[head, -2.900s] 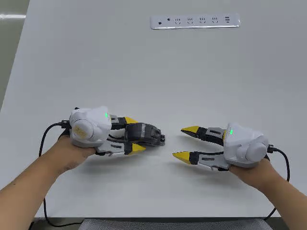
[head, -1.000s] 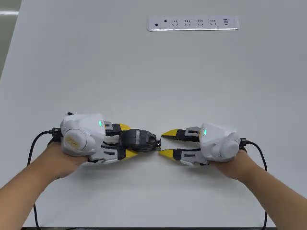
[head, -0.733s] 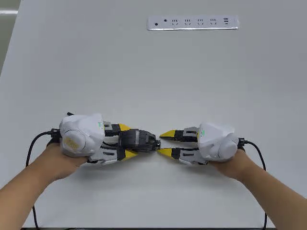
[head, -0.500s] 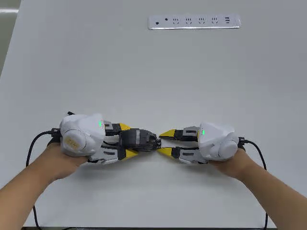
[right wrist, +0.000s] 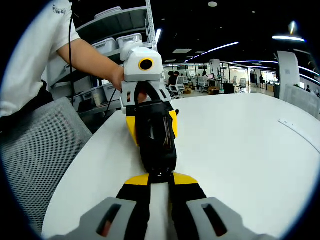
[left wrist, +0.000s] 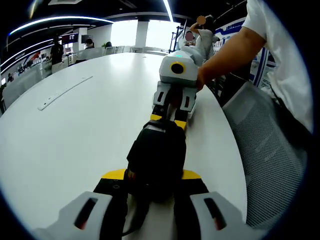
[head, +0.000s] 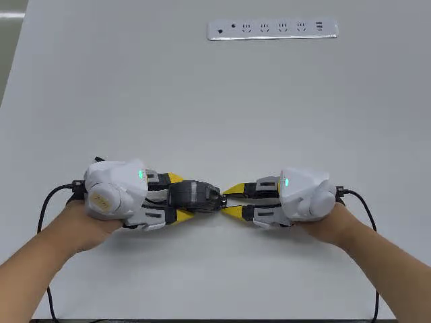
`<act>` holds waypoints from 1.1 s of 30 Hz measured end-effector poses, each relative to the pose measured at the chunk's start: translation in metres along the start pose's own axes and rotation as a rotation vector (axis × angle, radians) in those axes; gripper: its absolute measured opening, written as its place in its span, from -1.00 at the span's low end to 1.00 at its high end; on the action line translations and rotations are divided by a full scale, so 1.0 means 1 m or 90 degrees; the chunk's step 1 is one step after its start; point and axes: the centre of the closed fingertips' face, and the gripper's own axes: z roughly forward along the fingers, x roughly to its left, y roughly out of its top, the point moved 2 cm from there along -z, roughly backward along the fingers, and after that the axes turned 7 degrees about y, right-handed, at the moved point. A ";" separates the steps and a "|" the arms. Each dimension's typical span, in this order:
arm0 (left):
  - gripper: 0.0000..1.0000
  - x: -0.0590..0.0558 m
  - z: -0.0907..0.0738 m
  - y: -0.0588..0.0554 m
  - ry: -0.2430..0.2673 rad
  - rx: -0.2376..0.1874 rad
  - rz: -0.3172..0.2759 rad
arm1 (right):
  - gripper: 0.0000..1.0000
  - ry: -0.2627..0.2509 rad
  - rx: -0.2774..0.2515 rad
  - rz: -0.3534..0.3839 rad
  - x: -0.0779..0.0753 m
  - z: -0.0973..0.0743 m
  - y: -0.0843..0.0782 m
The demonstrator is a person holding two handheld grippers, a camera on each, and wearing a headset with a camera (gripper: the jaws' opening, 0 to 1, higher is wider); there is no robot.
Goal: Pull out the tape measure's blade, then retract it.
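A black tape measure lies just above the white table, with my left gripper shut on its case from the left. In the left gripper view the case sits between the yellow-tipped jaws of that gripper. My right gripper faces it from the right, with its yellow tips closed on the blade's end hook at the case mouth. In the right gripper view, the right gripper pinches the hook, the tape measure runs straight ahead, and the left gripper is behind it. No blade length shows.
A white power strip lies at the far side of the table. Black cables trail from both grippers toward the near table edge. A mesh chair stands beside the table.
My right gripper has moved left up to the tape measure's mouth, and its jaws have narrowed onto the blade's hook. The left gripper and the case have stayed in place.
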 end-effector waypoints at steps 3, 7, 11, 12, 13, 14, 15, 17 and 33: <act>-0.36 0.000 0.000 0.000 -0.001 0.001 0.001 | -0.71 0.013 -0.003 0.011 0.000 0.000 0.001; -0.37 0.001 0.000 -0.001 -0.004 0.003 -0.001 | -0.71 0.032 -0.007 0.030 -0.001 0.000 0.000; -0.37 0.001 0.001 -0.002 -0.005 0.006 0.000 | -0.71 0.044 -0.009 0.031 0.000 -0.001 0.000; -0.37 0.001 0.001 -0.002 -0.006 0.006 0.000 | -0.71 0.046 -0.010 0.033 -0.001 -0.001 0.000; -0.37 0.001 0.001 -0.002 -0.006 0.007 0.001 | -0.71 0.049 -0.011 0.035 -0.001 -0.001 -0.001; -0.37 0.001 0.001 -0.002 -0.007 0.007 0.001 | -0.71 0.050 -0.012 0.035 -0.001 -0.001 -0.001; -0.37 0.001 0.001 -0.002 -0.007 0.008 0.002 | -0.71 0.051 -0.012 0.034 0.000 -0.001 -0.001; -0.37 0.002 0.001 -0.002 -0.008 0.008 0.002 | -0.71 0.053 -0.015 0.039 0.000 -0.001 -0.001; -0.37 0.001 0.002 -0.002 -0.008 0.009 0.003 | -0.72 0.051 -0.023 0.056 0.001 -0.002 0.000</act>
